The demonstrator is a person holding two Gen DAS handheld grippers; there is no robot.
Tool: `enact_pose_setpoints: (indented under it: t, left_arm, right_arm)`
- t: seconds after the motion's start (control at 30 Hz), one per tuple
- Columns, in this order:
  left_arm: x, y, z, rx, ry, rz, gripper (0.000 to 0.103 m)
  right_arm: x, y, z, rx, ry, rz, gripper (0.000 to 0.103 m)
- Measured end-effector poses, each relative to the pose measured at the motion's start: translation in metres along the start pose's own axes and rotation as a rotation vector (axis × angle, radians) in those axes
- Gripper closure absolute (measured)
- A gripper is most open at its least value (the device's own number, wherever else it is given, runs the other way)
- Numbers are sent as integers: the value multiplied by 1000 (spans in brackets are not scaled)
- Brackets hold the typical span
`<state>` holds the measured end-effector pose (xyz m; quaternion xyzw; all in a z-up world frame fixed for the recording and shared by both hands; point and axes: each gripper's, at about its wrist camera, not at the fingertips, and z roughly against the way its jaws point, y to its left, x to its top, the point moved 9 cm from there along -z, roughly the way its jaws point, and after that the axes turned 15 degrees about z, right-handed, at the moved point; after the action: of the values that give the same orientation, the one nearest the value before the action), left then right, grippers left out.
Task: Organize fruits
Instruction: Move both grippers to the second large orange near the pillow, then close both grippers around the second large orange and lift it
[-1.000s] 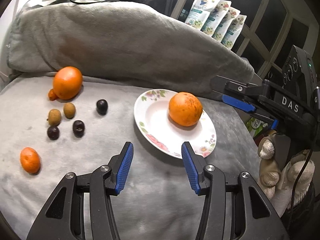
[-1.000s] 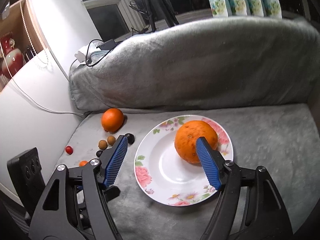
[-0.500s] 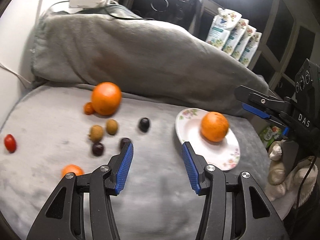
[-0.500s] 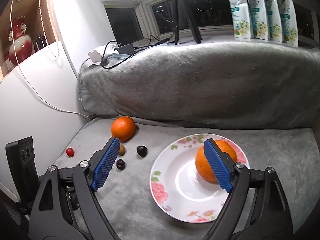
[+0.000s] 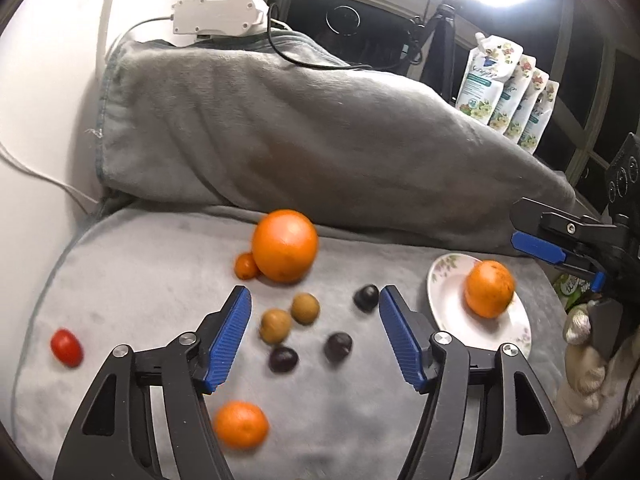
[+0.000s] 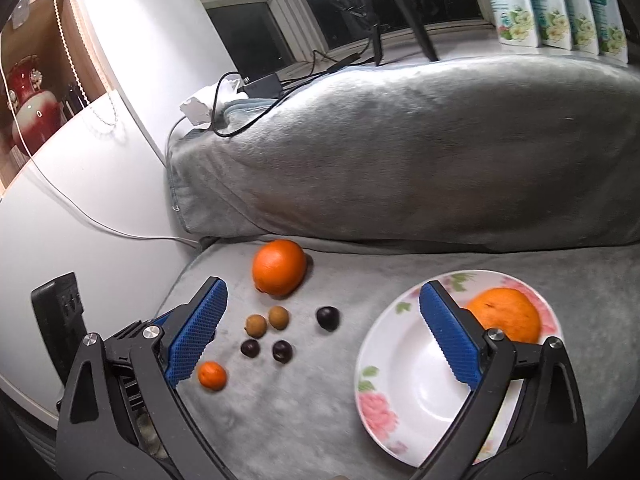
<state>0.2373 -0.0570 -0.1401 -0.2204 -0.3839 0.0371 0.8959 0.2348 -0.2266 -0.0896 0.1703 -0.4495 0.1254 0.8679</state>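
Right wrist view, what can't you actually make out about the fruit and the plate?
- Orange on the plate: near side hidden behind the right tool's blue finger.
- Floral plate: bottom rim hidden by the tool body.
- Small mandarin: motion-blurred.
- Red tomato: shows only in the left wrist view.
- Three dark fruits: too small to identify.

Lamp glare, prob. motion blur

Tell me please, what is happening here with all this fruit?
A person holding two grippers is sorting fruit on a grey blanket. One large orange already lies on the white flowered plate. The right gripper and left gripper hold nothing; their jaws have just been opening. A second large orange and small fruits remain on the blanket.
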Motion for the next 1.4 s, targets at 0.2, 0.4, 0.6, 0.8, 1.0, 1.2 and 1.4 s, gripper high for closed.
enact_pose_setpoints:
  t: [0.2, 0.4, 0.6, 0.8, 1.0, 1.2, 1.4]
  left_arm:
    - [13, 11, -26, -8, 19, -9, 37]
    - [14, 19, -51, -22, 64, -20, 37]
    - [18, 22, -72, -36, 105, 0, 37]
    - [23, 29, -84, -45, 128, 27, 37]
    - [26, 24, -89, -42, 143, -6, 37]
    - [23, 17, -100, -39, 192, -26, 37]
    - [24, 22, -104, -41, 214, 1, 45]
  right_arm:
    - [10, 20, -30, 45, 17, 0, 4]
    - [11, 29, -71, 77, 80, -32, 4]
    - [6, 30, -113, 102, 161, -69, 11]
    - [1, 32, -149, 131, 225, -112, 24]
    - [-3, 32, -174, 146, 265, -157, 25]
    - [-1, 40, -189, 171, 276, -164, 25]
    - [-3, 44, -199, 172, 280, -168, 34]
